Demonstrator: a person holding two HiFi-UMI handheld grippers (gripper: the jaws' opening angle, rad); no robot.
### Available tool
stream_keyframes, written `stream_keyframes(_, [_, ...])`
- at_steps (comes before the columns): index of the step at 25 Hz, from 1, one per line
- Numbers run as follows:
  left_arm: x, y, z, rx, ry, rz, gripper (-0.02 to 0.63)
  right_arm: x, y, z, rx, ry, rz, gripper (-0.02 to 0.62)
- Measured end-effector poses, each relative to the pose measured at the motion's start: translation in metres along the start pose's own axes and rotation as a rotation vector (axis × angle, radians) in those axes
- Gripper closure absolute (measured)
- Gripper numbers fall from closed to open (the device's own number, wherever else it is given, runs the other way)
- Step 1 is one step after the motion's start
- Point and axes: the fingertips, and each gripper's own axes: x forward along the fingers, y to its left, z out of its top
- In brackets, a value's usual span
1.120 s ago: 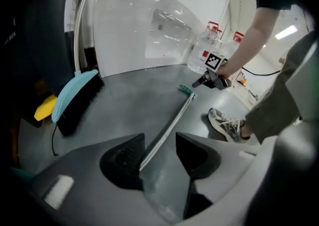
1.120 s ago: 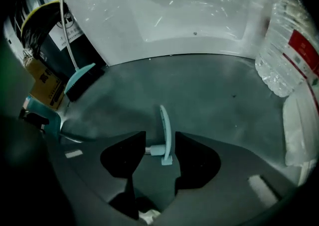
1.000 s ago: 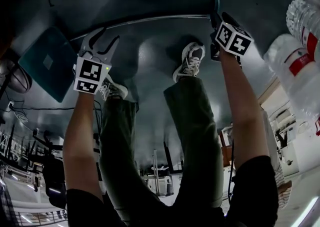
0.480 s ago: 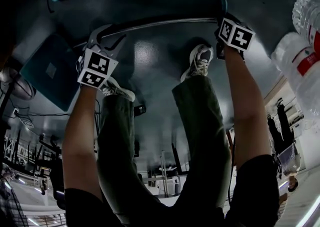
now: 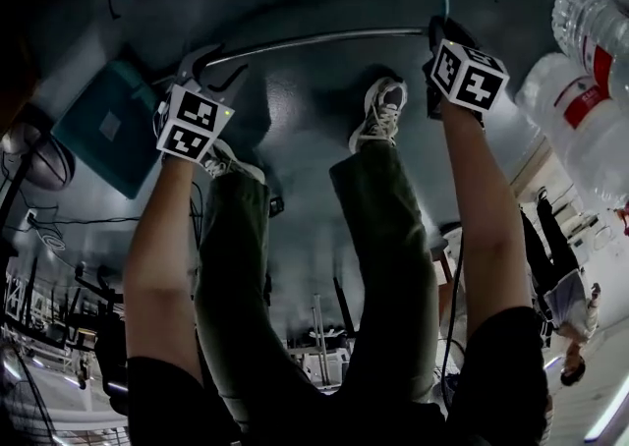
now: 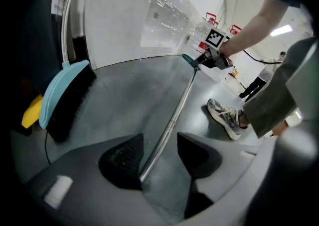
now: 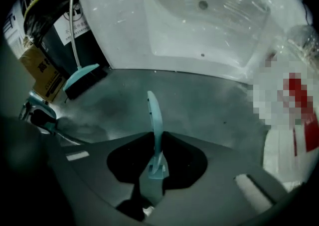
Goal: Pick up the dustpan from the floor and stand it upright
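Since a second ago the left gripper (image 5: pixel 211 63) is brought to the silver metal pole (image 5: pixel 324 38) of the teal plastic dustpan (image 5: pixel 103 125), jaws parted loosely around it. Its teal grip (image 7: pixel 153 120) is clamped by the right gripper (image 5: pixel 439 29). The pan is seemingly near the dark floor (image 5: pixel 314 125). Lifting is under way, and the grip end must next be raised above the pan.
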Motion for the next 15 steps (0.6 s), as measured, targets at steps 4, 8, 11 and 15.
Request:
stream_keyframes(4, [-0.036,0.0,0.03,-0.004,-0.037,0.034,0.373,-0.049,0.019,0.043,-0.065,-0.082,-0.002,0.538])
stream_keyframes(8, [-0.076,-0.001,0.071,-0.014,-0.101,0.07,0.374,-0.097,0.041,0.089,-0.132,-0.164,-0.005,0.537])
stream_keyframes(11, [-0.107,-0.005,0.101,-0.018,-0.147,0.083,0.374,-0.134,0.053,0.123,-0.188,-0.217,-0.023,0.536])
stream_keyframes(15, [-0.149,-0.015,0.135,-0.045,-0.226,0.1,0.374,-0.181,0.062,0.161,-0.286,-0.275,-0.042,0.535])
